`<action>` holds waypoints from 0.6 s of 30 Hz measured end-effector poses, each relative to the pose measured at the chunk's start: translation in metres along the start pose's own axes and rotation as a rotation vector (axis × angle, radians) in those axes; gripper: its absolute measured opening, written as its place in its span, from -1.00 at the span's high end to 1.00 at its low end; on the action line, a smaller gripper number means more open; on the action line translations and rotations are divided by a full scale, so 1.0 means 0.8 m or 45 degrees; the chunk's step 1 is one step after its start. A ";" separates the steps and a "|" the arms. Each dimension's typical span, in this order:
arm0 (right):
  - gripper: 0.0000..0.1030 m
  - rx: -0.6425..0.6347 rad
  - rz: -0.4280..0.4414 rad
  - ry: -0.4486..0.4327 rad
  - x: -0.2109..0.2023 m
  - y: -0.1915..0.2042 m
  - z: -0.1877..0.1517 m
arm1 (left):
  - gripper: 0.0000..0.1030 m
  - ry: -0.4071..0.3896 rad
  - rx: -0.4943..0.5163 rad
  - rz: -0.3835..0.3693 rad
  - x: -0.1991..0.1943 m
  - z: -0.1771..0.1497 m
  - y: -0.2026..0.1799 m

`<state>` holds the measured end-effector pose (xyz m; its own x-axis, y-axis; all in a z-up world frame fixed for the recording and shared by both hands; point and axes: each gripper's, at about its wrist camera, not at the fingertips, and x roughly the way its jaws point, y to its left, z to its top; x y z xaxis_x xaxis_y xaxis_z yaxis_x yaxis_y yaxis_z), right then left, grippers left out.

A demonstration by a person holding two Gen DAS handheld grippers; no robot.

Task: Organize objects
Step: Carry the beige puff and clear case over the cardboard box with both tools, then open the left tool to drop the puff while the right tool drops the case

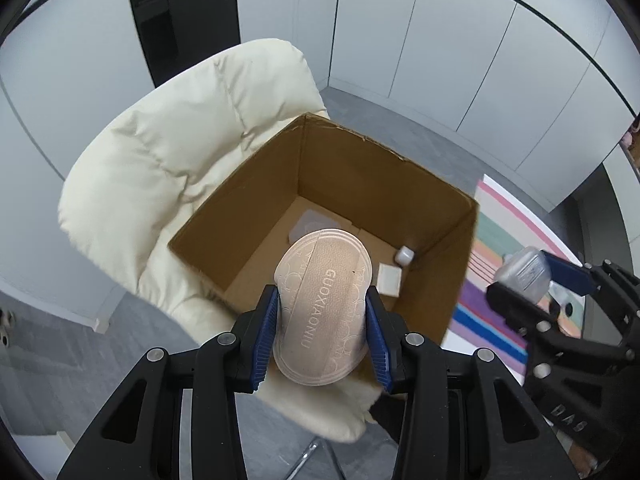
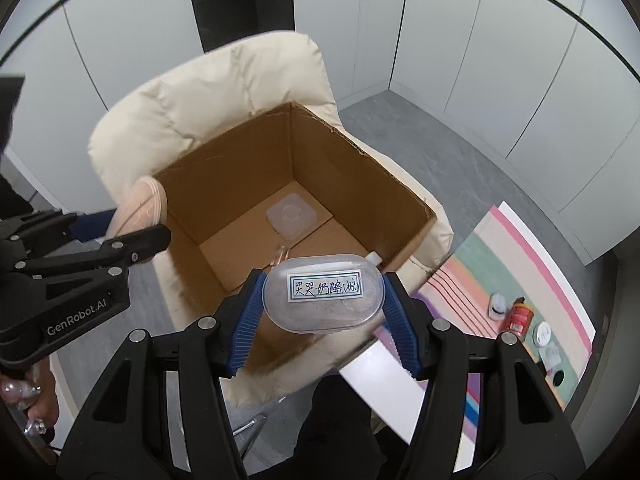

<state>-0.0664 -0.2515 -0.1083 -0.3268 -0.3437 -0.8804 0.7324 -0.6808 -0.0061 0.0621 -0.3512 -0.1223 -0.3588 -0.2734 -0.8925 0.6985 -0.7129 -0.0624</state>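
In the left wrist view, the left claw [image 1: 322, 320] is pinching a pink insole [image 1: 320, 304] over the cardboard box [image 1: 360, 184], which is already holding a few small white items (hard to identify). In the right wrist view, the right claw [image 2: 323, 312] is gripping a labelled clear container [image 2: 324, 296] above the box, while bottles [image 2: 520, 314] are waiting on the desk [image 2: 400, 384], partly cut off.
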 end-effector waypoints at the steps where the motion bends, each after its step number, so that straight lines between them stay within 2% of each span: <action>1: -0.18 0.010 -0.006 0.021 0.014 -0.003 0.008 | 0.19 0.006 -0.006 0.017 0.010 0.008 -0.002; 6: -0.18 0.023 -0.028 0.064 0.057 -0.014 0.021 | 0.19 0.039 0.003 0.024 0.042 0.025 -0.009; 8: -0.18 0.048 -0.003 0.069 0.067 -0.022 0.023 | 0.08 0.024 0.011 0.034 0.049 0.028 -0.012; 10: -0.18 0.059 0.019 0.068 0.076 -0.029 0.026 | -0.18 0.004 0.004 0.057 0.053 0.031 -0.013; 12: -0.33 0.056 -0.024 0.066 0.082 -0.034 0.028 | -0.33 -0.004 -0.003 0.103 0.057 0.033 -0.014; 13: -0.53 0.059 -0.051 0.061 0.084 -0.039 0.029 | -0.36 -0.009 -0.008 0.119 0.058 0.035 -0.013; 14: -0.65 0.067 -0.058 0.055 0.085 -0.043 0.029 | -0.39 -0.009 -0.014 0.115 0.059 0.035 -0.010; 16: -0.67 0.090 -0.016 0.046 0.084 -0.051 0.028 | -0.57 0.007 -0.038 0.087 0.062 0.035 -0.003; 18: -0.67 0.105 0.022 0.047 0.083 -0.056 0.026 | -0.64 0.024 -0.059 0.072 0.067 0.034 0.004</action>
<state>-0.1334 -0.2569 -0.1570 -0.2908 -0.3329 -0.8970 0.6858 -0.7263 0.0471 0.0281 -0.3855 -0.1585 -0.3068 -0.2997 -0.9033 0.7455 -0.6658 -0.0323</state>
